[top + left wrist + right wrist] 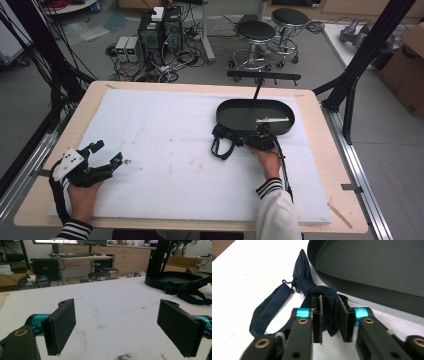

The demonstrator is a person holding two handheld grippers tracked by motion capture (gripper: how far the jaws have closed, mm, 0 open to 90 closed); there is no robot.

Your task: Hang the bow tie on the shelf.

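Bow tie: navy bow tie lies on the white sheet, just beside the near wall of the black oval tray; one wing is between the right gripper's jaws.
Axis: in the high view it runs roughly left to right along the tray's edge, its strap looping toward the left.
Writing: none readable on the tie, tray or grippers.
Right gripper: right gripper has its jaws nearly together, pinching the tie's cloth.
Left gripper: left gripper rests at the sheet's near left, jaws spread wide, holding nothing.
Surface: white sheet, lightly stained, over a wooden table.
Room: grey floor, two black stools, computer boxes and cables, cardboard boxes.
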